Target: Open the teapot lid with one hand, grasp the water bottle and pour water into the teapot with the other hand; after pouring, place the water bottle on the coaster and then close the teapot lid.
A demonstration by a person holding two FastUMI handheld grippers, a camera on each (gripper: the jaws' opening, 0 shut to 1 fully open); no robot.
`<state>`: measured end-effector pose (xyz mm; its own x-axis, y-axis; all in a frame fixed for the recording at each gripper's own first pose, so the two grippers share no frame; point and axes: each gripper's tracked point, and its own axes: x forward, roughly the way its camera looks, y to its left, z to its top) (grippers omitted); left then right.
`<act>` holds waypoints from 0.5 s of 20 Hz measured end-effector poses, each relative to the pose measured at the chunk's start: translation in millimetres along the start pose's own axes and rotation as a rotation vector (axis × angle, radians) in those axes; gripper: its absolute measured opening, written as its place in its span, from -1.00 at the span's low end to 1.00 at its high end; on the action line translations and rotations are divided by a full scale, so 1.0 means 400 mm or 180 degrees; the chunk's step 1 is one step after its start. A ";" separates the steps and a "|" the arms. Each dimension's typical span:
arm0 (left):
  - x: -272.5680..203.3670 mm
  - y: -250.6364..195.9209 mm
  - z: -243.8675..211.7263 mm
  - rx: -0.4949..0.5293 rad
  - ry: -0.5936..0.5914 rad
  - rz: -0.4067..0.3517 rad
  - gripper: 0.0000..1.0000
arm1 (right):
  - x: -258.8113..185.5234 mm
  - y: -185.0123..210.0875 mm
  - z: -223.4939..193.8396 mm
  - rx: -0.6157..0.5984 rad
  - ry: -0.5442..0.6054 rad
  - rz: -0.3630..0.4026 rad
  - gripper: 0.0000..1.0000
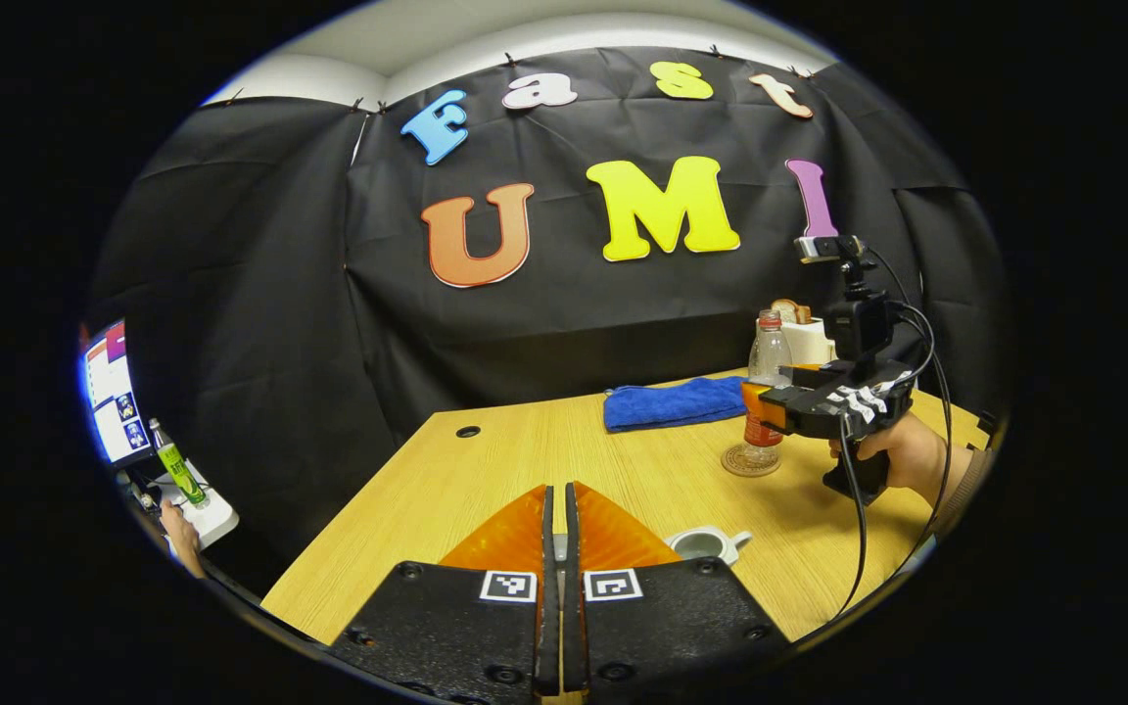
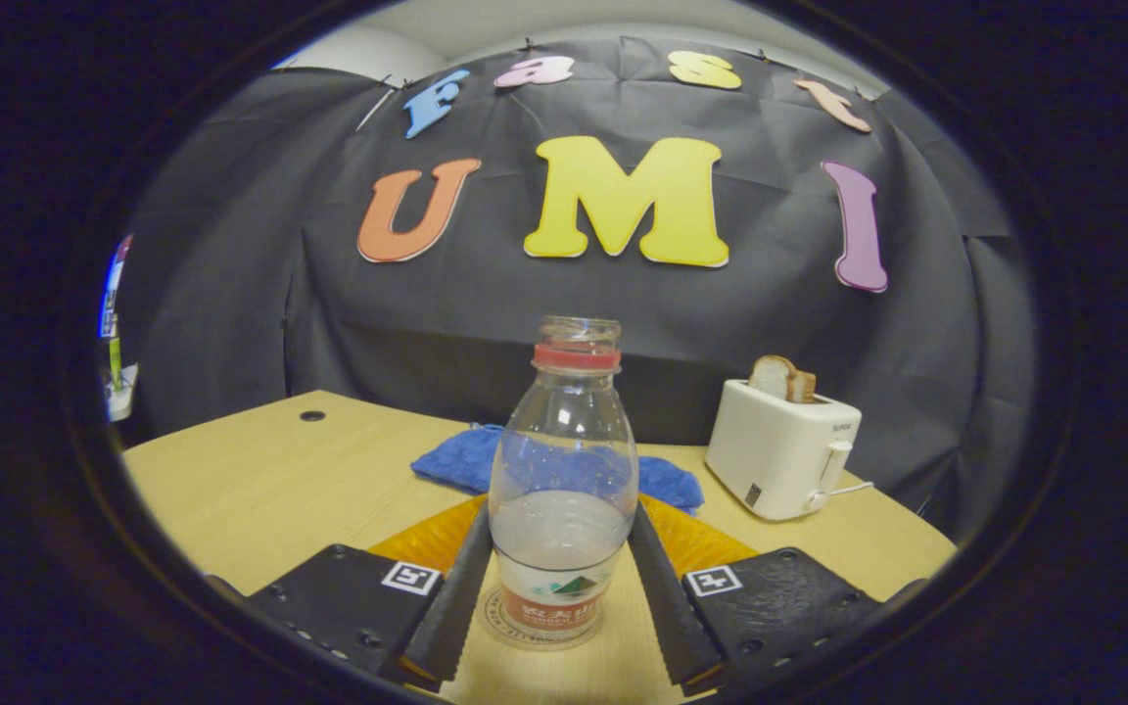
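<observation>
The water bottle (image 2: 562,480) stands on the coaster (image 1: 749,460) on the table (image 1: 486,470), just in front of the blue cloth (image 1: 674,402). The right hand-held gripper (image 2: 560,578) has a finger on each side of the bottle; I cannot tell if they squeeze it. The left hand-held gripper (image 1: 556,529) is closed on nothing, above the teapot (image 1: 708,543), well apart from the bottle. The step looks like grabbing or putting down the bottle. Next, the lid needs doing.

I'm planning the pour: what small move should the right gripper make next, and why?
Probably close the right gripper on the bottle: it stands upright on the coaster between the fingers, uncapped and part full, and the teapot looks lidless. Whether the fingers already press it is unclear.
</observation>
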<state>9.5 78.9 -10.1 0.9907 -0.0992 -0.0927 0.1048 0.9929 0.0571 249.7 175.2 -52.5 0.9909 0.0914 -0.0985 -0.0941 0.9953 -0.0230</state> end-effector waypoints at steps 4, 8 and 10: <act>-0.001 0.006 -0.002 -0.0011 0.0018 0.0021 -0.92 | 0.016 0.016 -0.027 0.0022 0.0078 -0.0012 0.55; -0.006 0.000 0.003 0.0002 -0.0007 -0.0008 -0.92 | 0.022 0.025 -0.028 -0.0020 0.0096 0.0022 0.55; -0.006 -0.007 0.005 0.0016 -0.0007 -0.0017 -0.92 | 0.025 0.027 -0.033 -0.0026 0.0133 0.0046 0.65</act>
<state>7.0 76.3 -8.3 0.9903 -0.1046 -0.0909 0.1104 0.9920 0.0614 257.5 186.6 -67.0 0.9846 0.1042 -0.1403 -0.1093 0.9936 -0.0294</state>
